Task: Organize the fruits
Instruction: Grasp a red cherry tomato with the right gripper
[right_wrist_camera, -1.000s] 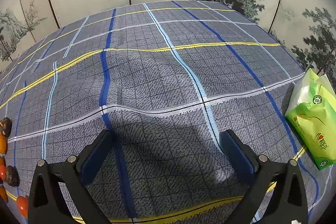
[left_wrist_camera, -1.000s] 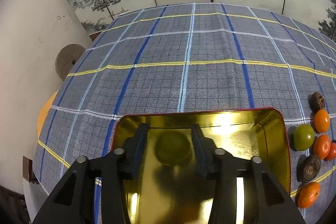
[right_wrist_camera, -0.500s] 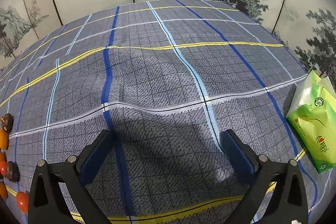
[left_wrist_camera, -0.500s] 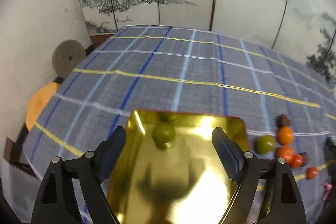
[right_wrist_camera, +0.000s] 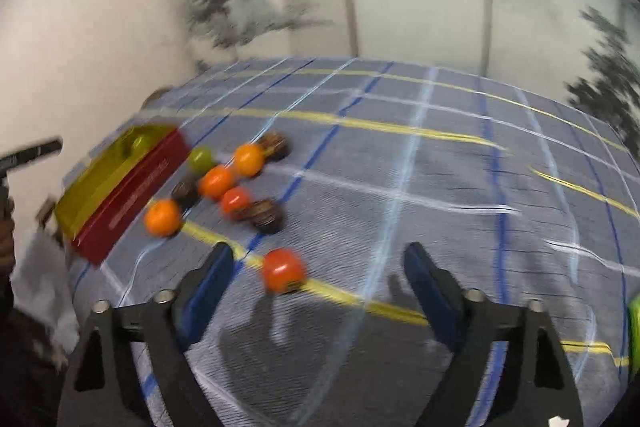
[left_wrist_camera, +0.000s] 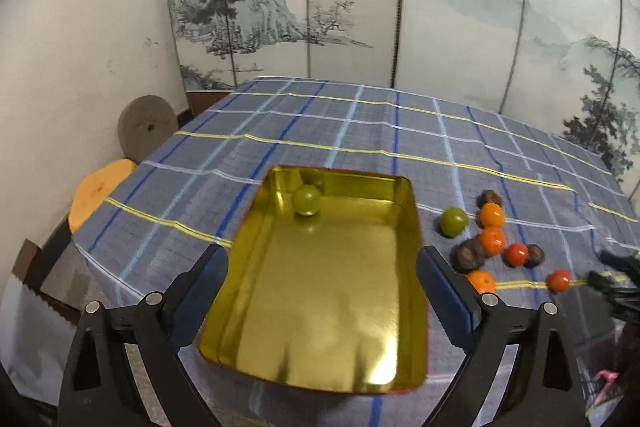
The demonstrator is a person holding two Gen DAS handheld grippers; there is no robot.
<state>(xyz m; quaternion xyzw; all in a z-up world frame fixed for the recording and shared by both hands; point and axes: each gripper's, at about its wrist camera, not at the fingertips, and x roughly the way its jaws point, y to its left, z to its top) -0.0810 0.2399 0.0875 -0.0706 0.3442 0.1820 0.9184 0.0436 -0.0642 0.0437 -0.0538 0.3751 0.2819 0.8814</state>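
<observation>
A gold tray with red outer walls (left_wrist_camera: 340, 311) (right_wrist_camera: 132, 183) lies on the blue plaid cloth. One green fruit (left_wrist_camera: 307, 199) sits in its far left corner. My left gripper (left_wrist_camera: 322, 287) is open and empty above the tray's near half. Right of the tray lie another green fruit (left_wrist_camera: 453, 221) (right_wrist_camera: 200, 159), several orange and red fruits and dark brown ones. My right gripper (right_wrist_camera: 318, 277) is open and empty, with a red fruit (right_wrist_camera: 282, 270) on the cloth between its fingers, nearer the left one.
A painted folding screen stands behind the table. A grey round stone (left_wrist_camera: 147, 128) and an orange stool (left_wrist_camera: 98, 189) are at the left, off the table. A green tissue pack (right_wrist_camera: 634, 331) shows at the right edge of the right wrist view.
My left gripper opened, let go of the green fruit into the tray and pulled back and up. My right gripper swung left towards the fruit cluster; its view is blurred by motion.
</observation>
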